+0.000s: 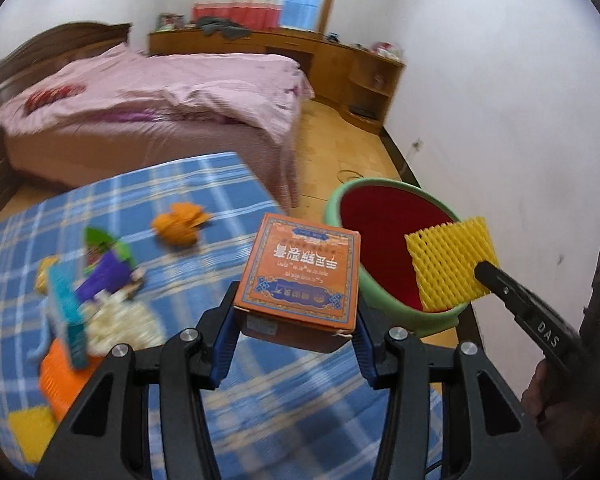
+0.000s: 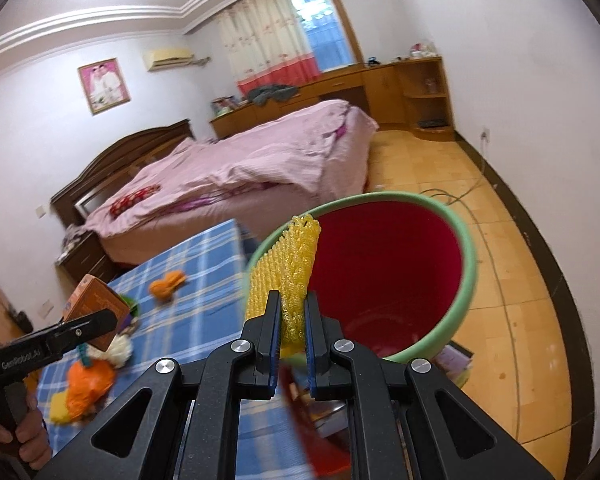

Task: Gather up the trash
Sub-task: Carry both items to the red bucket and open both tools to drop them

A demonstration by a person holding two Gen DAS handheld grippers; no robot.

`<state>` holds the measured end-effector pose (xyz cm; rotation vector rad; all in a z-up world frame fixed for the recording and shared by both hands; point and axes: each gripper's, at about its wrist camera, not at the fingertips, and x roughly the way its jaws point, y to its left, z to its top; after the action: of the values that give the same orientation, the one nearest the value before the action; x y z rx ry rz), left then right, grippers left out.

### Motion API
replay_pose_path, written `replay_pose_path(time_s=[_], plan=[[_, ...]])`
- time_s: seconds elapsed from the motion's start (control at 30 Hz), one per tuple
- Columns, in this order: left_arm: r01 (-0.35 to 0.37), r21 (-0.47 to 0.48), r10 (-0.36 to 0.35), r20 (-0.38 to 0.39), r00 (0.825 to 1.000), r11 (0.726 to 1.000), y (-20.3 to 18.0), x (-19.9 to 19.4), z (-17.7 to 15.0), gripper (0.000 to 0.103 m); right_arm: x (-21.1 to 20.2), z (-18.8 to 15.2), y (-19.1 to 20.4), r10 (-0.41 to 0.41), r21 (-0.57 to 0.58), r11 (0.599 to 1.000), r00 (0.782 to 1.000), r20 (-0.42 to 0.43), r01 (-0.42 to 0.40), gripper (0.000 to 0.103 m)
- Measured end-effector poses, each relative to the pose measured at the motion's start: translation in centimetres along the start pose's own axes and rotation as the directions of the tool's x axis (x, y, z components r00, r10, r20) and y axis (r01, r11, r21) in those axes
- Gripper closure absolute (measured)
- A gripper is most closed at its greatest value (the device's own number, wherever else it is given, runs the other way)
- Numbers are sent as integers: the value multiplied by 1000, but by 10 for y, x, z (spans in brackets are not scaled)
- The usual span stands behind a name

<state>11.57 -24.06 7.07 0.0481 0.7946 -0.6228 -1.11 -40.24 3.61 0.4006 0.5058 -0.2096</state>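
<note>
My left gripper [image 1: 296, 340] has its jaws set about half apart, clamped on the two sides of an orange cardboard box [image 1: 300, 280]; my right gripper [image 2: 293, 324] is pinched nearly closed on a yellow foam fruit net [image 2: 290, 264]. Both loads hang near the green bin with the red liner [image 2: 466, 256], which stands on the floor just beside the table with the blue plaid cloth [image 1: 204, 184].

I judge the step to be the drop, and to do it well I should carry each piece fully over the red opening before letting go. The net is light and springy, so it may cling to a pad or drift; I would bring it low inside the rim. The box looks stiff and should fall clean once its whole footprint clears the near rim, which it does not appear to do from here.

The left wrist view shows the net flat-on, held by one corner over the bin's near edge, and the litter remaining on the cloth: an orange peel [image 1: 180, 224], a purple wrapper [image 1: 104, 276], and blurred scraps nearer me. The right wrist view shows the net edge-on against the rim, the bin's depth, a cable [image 2: 452, 196] on the tiled floor, and the box only in part behind my left finger.
</note>
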Motion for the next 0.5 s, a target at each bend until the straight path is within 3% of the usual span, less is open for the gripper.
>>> replay_pose_path(time_s=[0.5], plan=[[73, 143, -64, -64, 996, 987, -76, 89, 24, 53, 29, 6, -66, -87, 84, 993, 996, 0, 87, 90]])
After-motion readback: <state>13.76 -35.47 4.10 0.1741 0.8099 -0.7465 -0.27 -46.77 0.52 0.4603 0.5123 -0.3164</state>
